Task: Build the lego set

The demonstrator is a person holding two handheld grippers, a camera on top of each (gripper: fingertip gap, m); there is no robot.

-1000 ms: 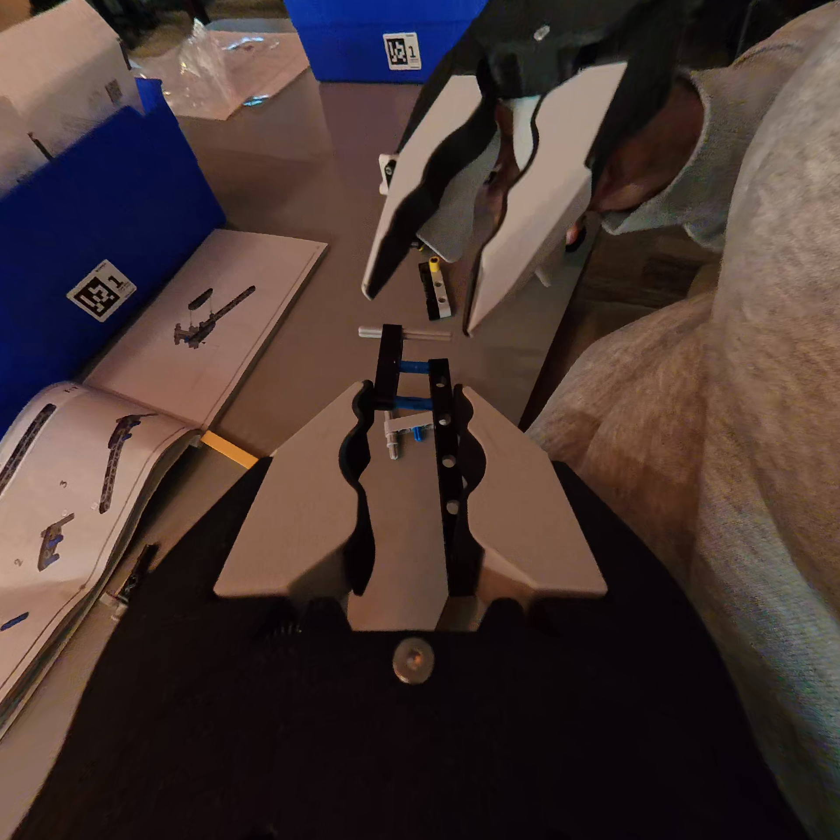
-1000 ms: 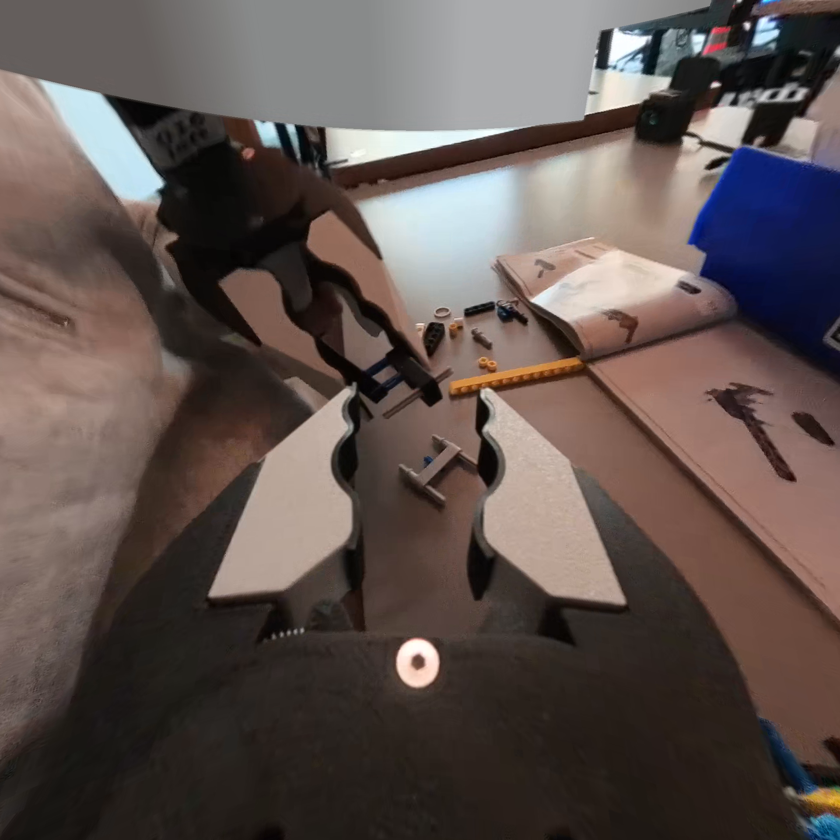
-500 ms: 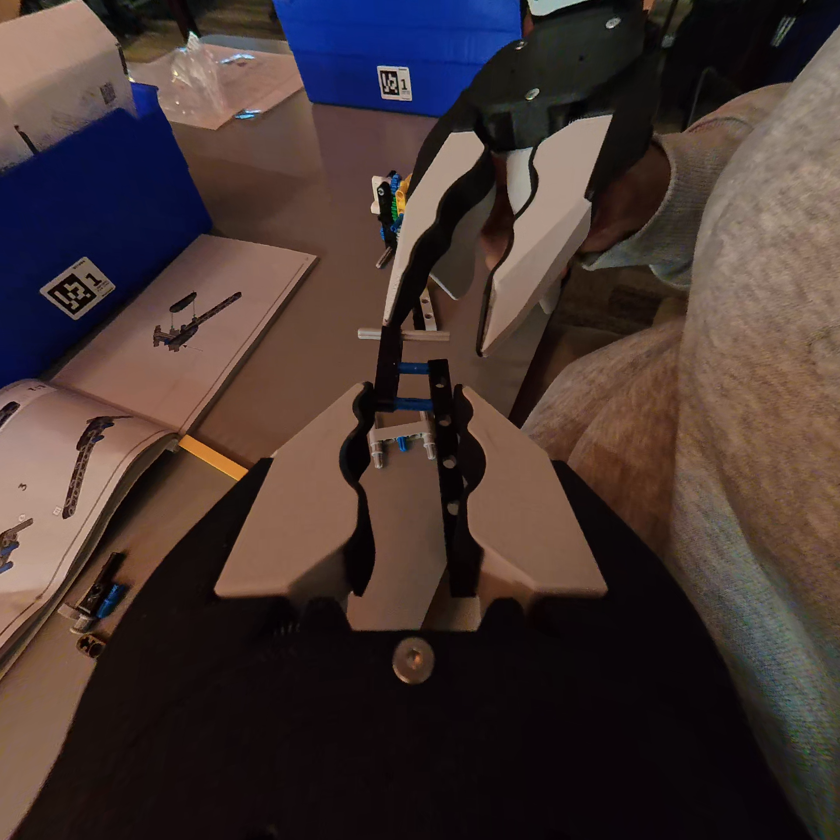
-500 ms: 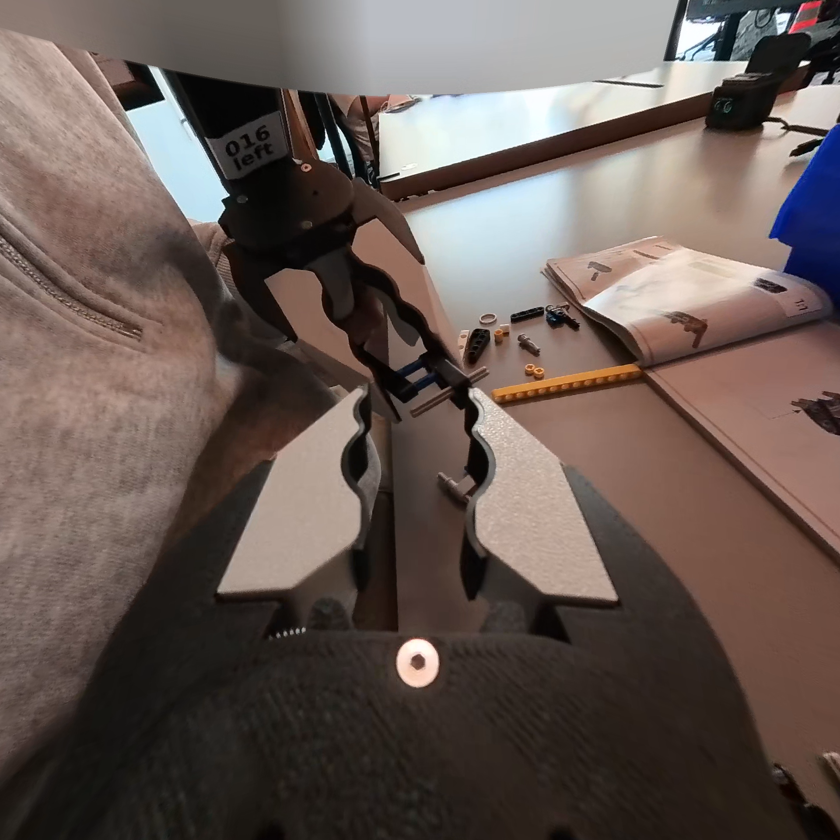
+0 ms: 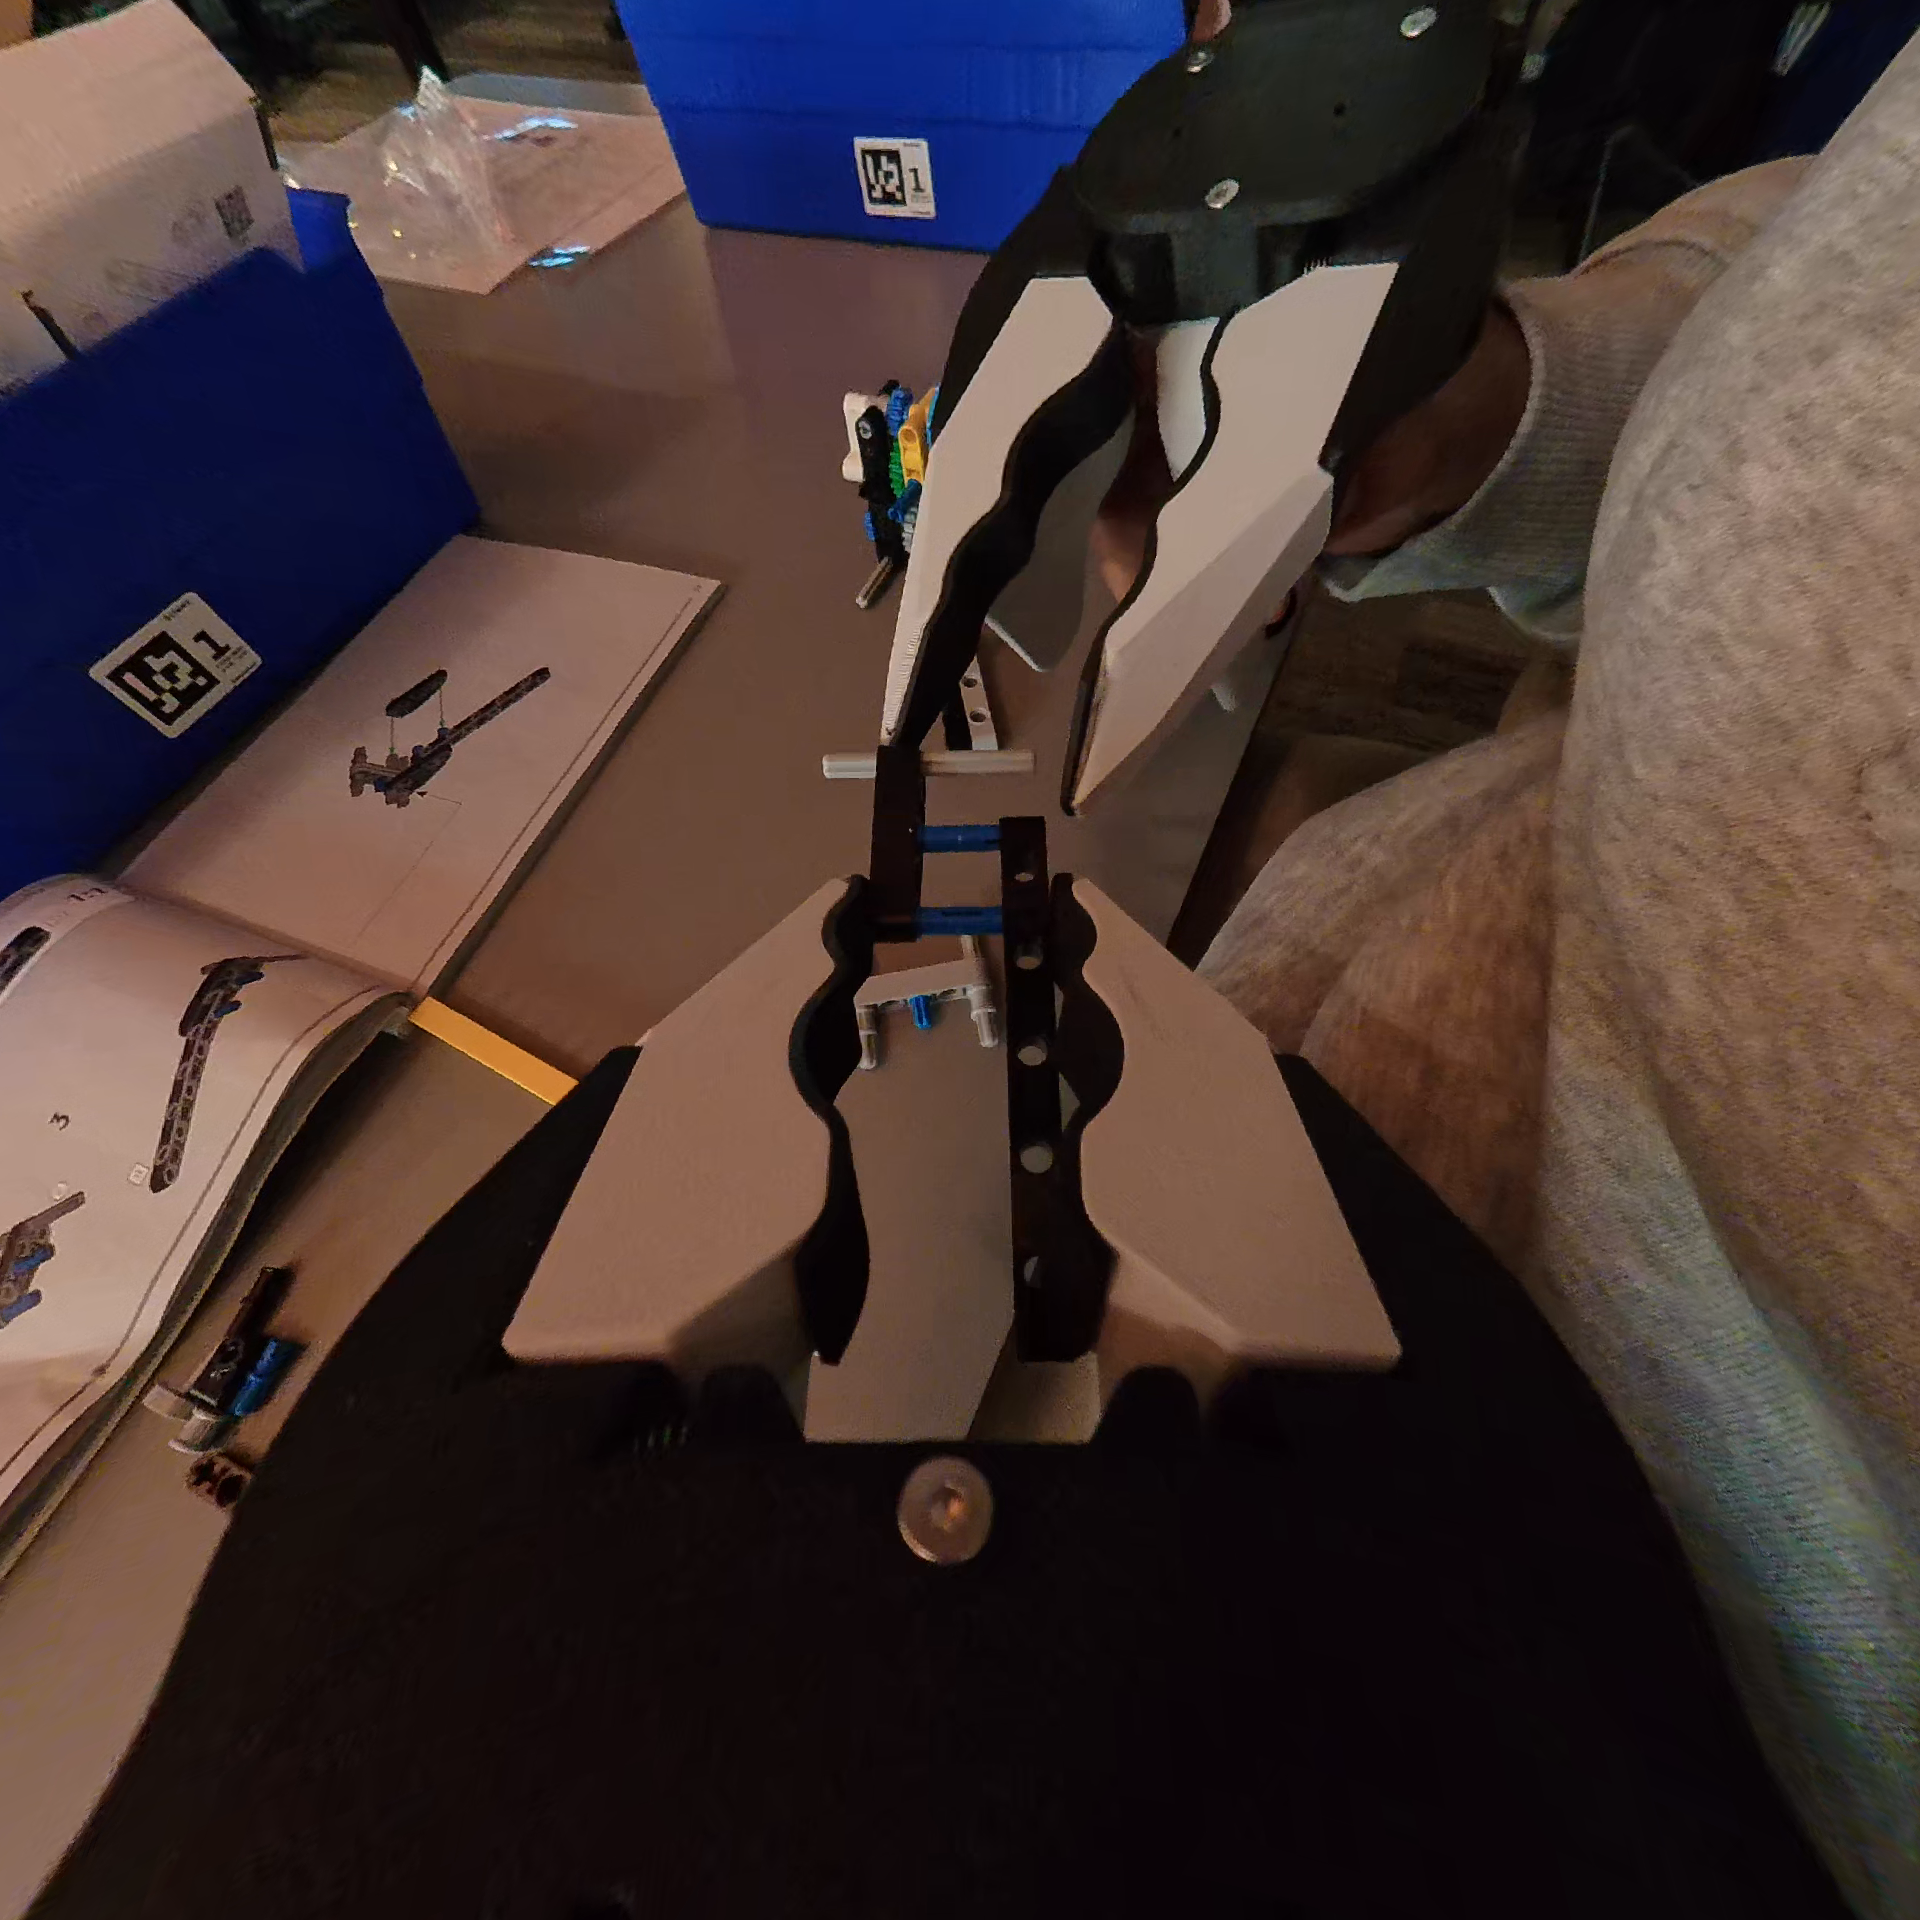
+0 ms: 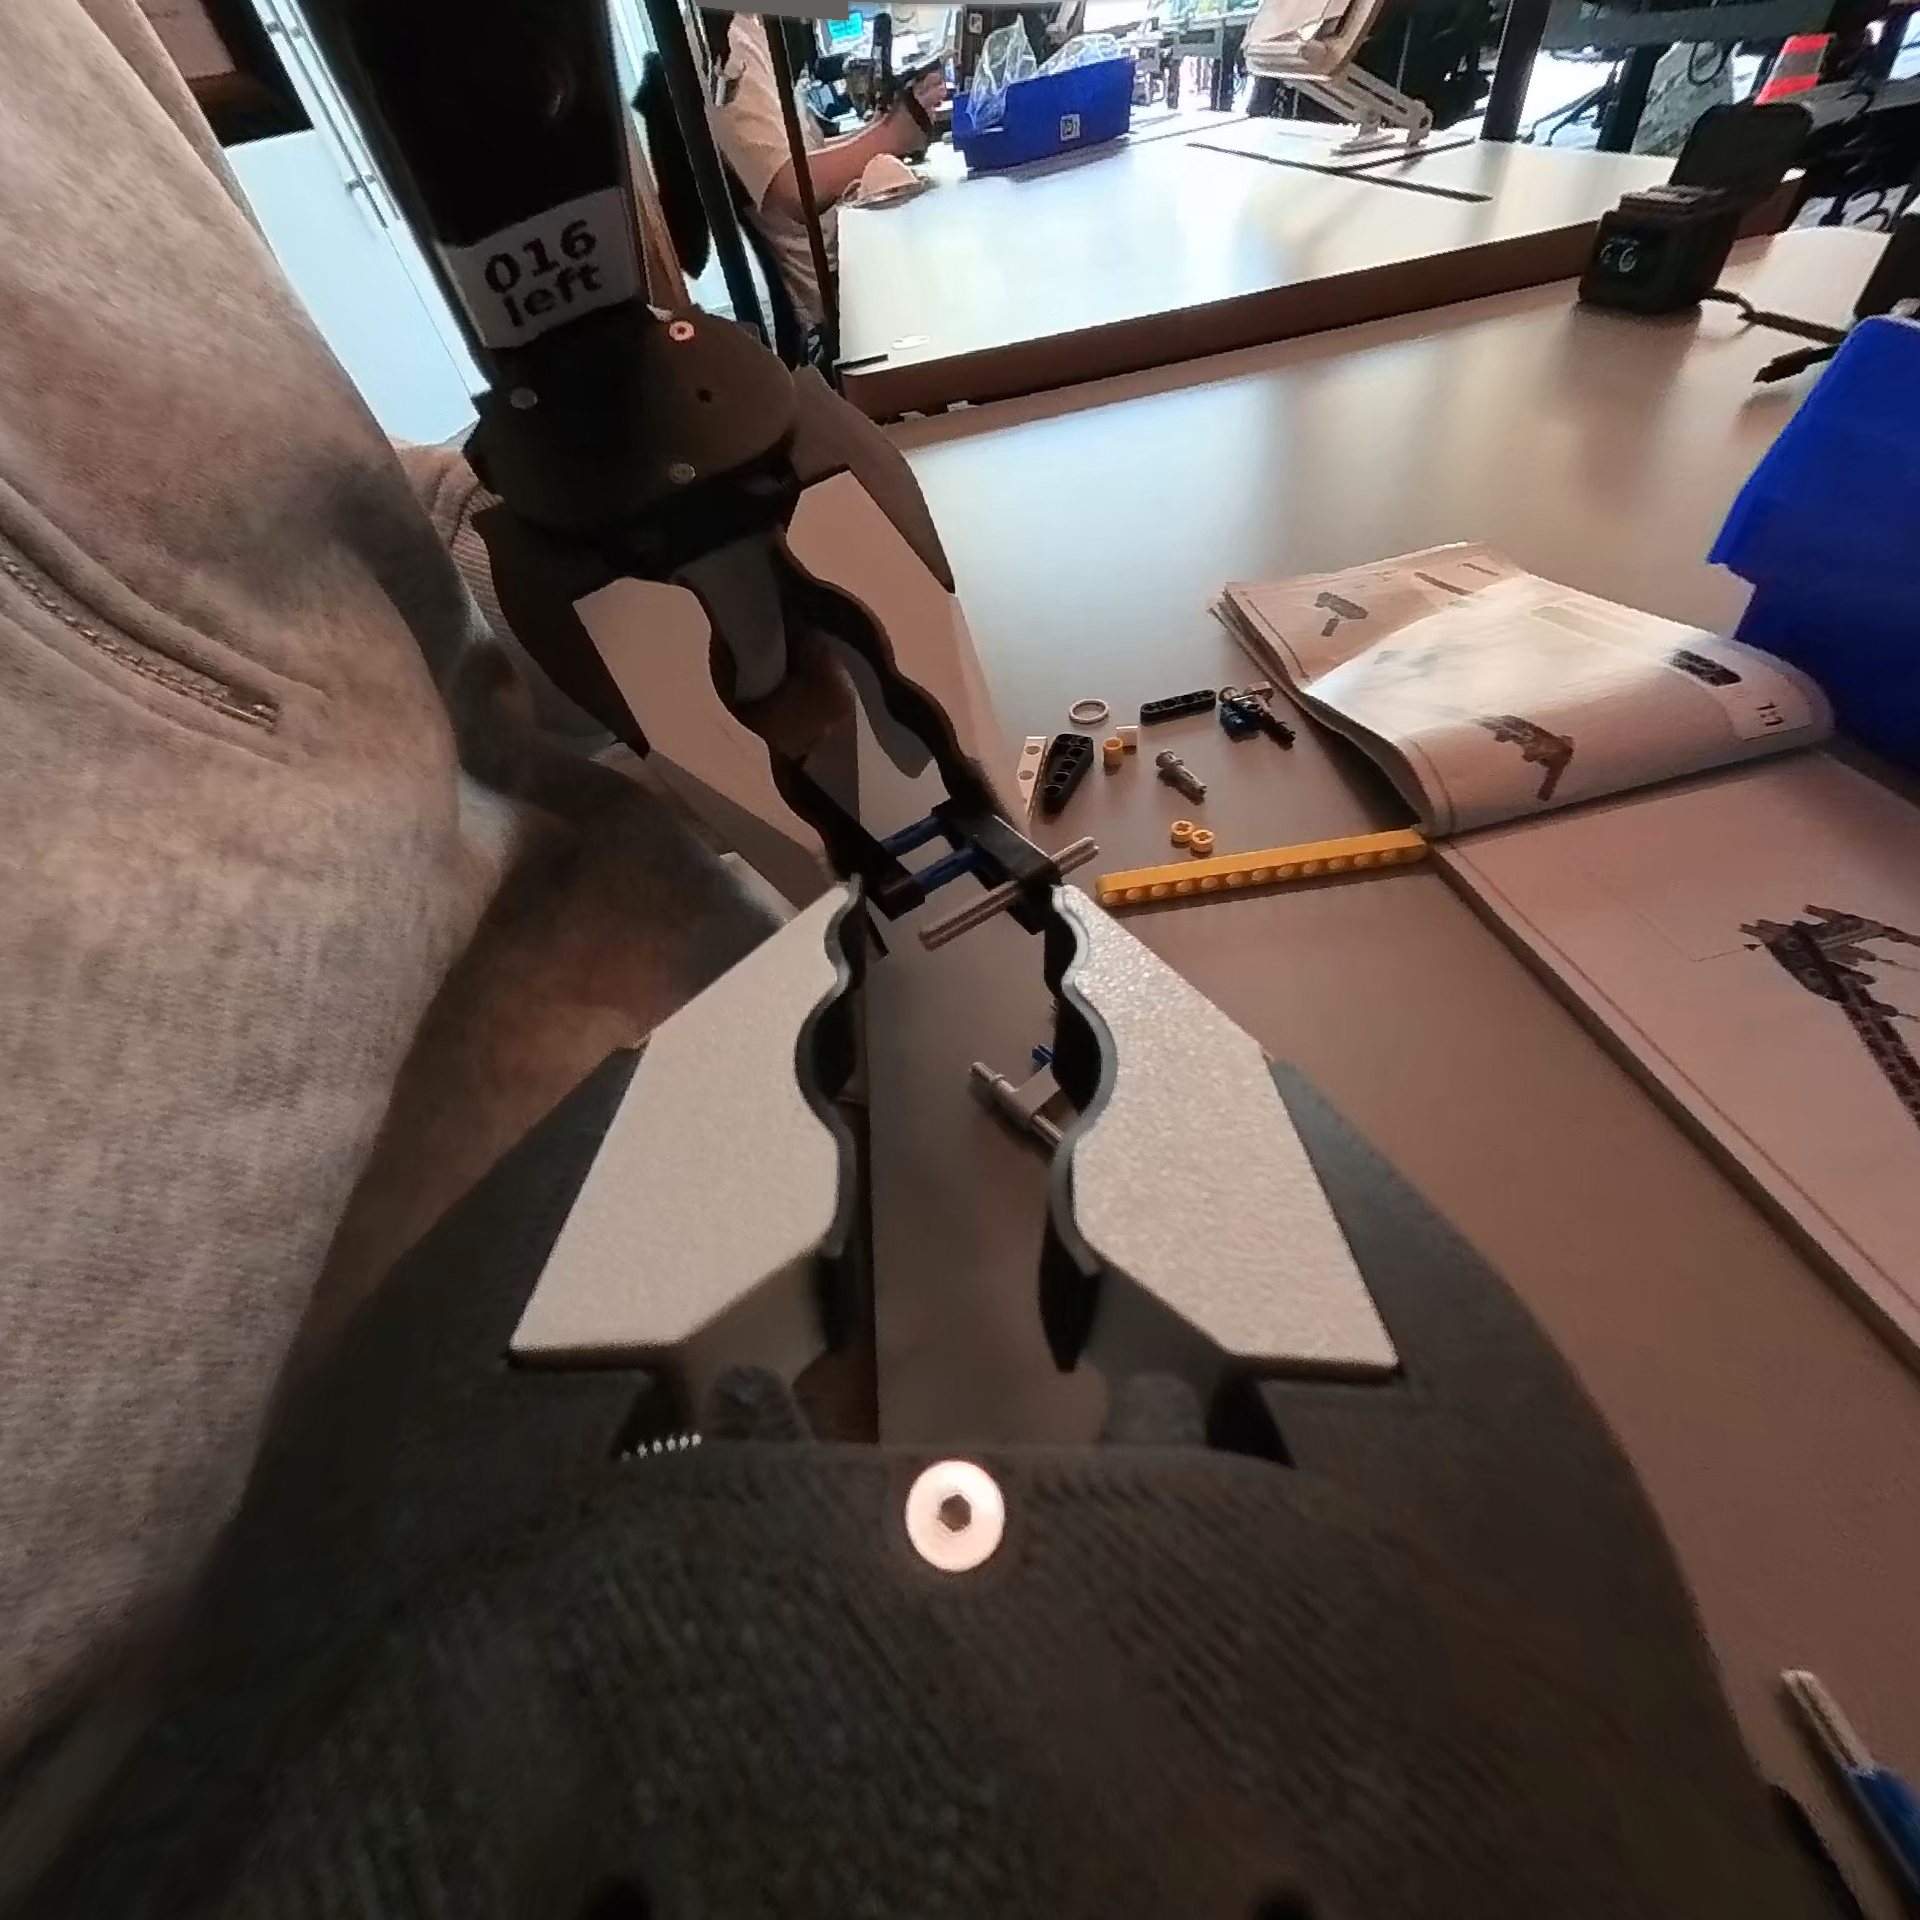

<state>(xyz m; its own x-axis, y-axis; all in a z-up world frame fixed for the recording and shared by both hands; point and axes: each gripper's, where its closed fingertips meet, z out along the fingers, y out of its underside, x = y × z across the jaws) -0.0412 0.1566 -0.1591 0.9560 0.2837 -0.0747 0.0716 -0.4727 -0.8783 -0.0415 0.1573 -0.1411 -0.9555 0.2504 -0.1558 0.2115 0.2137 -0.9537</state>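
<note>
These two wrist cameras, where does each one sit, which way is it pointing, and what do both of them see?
Left wrist view: sits on the left gripper, looking along its fingers across the table toward the blue bins; the right gripper, a hand and a grey sleeve show.
Right wrist view: sits on the right gripper, looking the opposite way toward the open instruction booklet and yellow beam; the left gripper and the grey sleeve show.
Shared: the black beam assembly with blue pins and grey axle, the small grey piece on the table.
</note>
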